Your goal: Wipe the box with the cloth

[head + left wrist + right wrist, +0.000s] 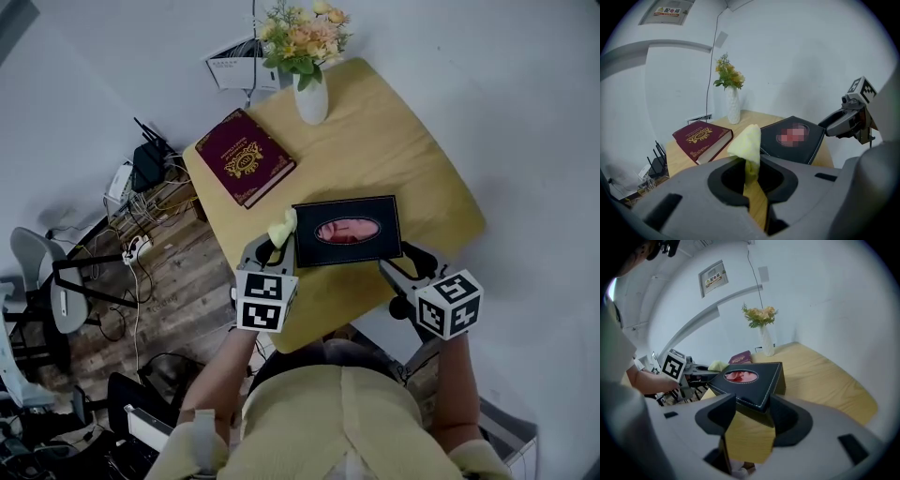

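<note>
The black box [361,247] with an oval opening in its lid lies near the front of the round wooden table [412,169]. A yellow cloth [283,228] sticks up from my left gripper [277,246], which is shut on it just off the box's left edge. In the left gripper view the cloth [747,143] bunches above the closed jaws [750,165], with the box [794,138] to the right. My right gripper [405,262] is at the box's near right corner. In the right gripper view that corner [757,380] fills the gap between the jaws [753,404], which press its two sides.
A dark red book [244,157] lies at the table's back left, and a white vase of flowers [311,94] stands at the far edge. Left of the table, a router and cables [145,173] crowd the wooden floor. A grey chair [42,281] stands further left.
</note>
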Available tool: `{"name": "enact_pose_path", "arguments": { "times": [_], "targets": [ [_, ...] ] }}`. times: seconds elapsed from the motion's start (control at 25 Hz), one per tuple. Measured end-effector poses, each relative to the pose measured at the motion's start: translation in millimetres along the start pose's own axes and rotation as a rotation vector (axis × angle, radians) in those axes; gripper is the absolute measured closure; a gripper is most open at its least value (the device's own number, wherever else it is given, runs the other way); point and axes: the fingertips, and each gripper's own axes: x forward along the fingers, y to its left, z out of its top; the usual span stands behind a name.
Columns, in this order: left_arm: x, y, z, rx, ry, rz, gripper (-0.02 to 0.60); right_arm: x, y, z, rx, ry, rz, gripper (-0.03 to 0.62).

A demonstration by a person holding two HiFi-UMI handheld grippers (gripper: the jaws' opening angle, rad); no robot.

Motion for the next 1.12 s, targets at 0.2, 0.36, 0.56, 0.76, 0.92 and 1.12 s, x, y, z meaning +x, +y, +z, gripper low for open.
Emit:
{"name": "enact_pose_path", "arguments": {
  "times": [0.2,0.36,0.56,0.76,0.92,1.12],
  "targets": [
    [4.2,5.7,2.7,0.001,-0.009,0.002,0.535,-2.7,8.1,-5.2,0.040,-0.014,-0.017,0.353],
    [5.5,8.7,3.4,-0.011,-0.018,0.006,0.535,-4.7,14.5,-9.7,0.058,-0.016,-0.033,0.353],
    [8.3,12.4,6.3,-0.010,-0.026,0.007,0.535,-6.0,20.7,-12.7,0.072,-0.019,-0.052,0.353],
    [8.6,13.8,6.9,-0.002,-0.037,0.003,0.535,-7.5,24.2,-15.2,0.083,-0.022,-0.069,0.353],
    [8.9,14.1,8.2,-0.003,-0.046,-0.007,0.535,-8.2,25.1,-15.4,0.081,-0.021,-0.079,0.353],
    [2.1,15.8,7.9,0.001,-0.069,0.002,0.535,-7.3,24.6,-17.6,0.071,-0.022,-0.080,0.362]
  ]
}}
